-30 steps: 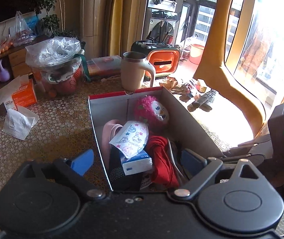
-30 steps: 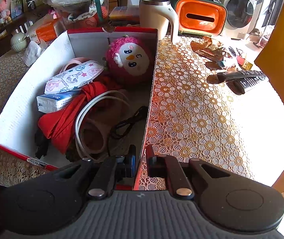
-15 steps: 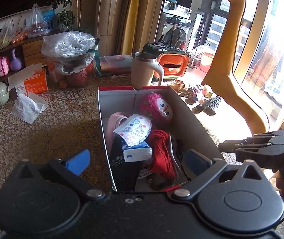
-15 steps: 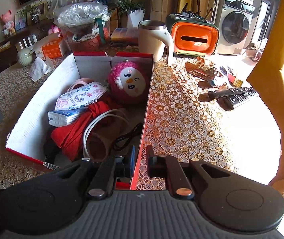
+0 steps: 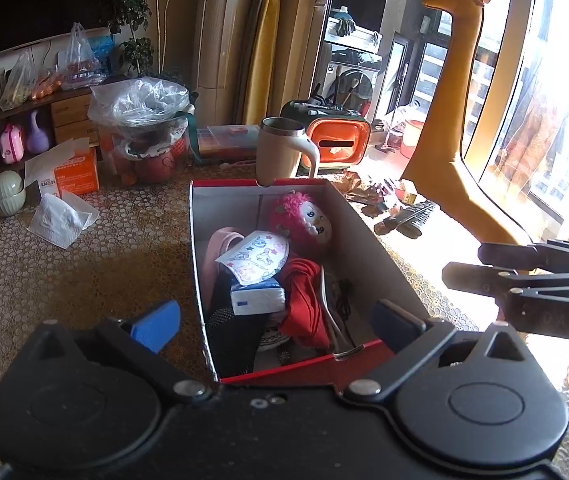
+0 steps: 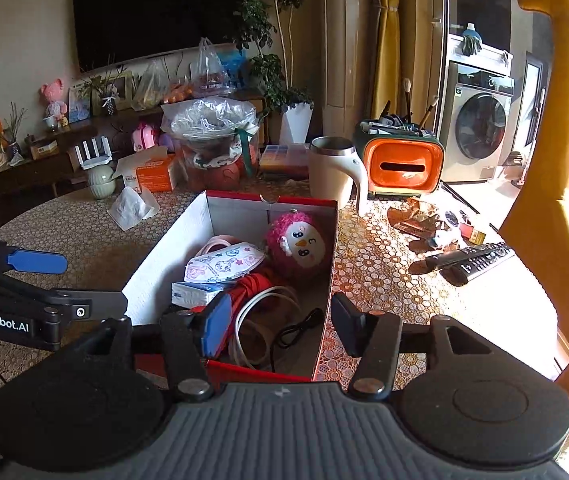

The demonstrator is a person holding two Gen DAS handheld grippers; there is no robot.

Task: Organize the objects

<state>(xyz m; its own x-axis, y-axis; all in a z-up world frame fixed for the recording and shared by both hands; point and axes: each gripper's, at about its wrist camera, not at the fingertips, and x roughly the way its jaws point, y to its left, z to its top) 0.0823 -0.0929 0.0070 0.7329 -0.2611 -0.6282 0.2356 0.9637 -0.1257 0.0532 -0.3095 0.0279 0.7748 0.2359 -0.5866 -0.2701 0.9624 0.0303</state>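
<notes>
The red-rimmed box sits on the lace-covered table holding a pink plush; the left gripper gapes empty at its near end; the right gripper, jaws just opening, grips nothing.

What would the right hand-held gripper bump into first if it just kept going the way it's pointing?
Probably the contents of the red cardboard box: the right hand-held gripper aims over its near edge toward the white cable and black cord. Depth is unclear.
</notes>
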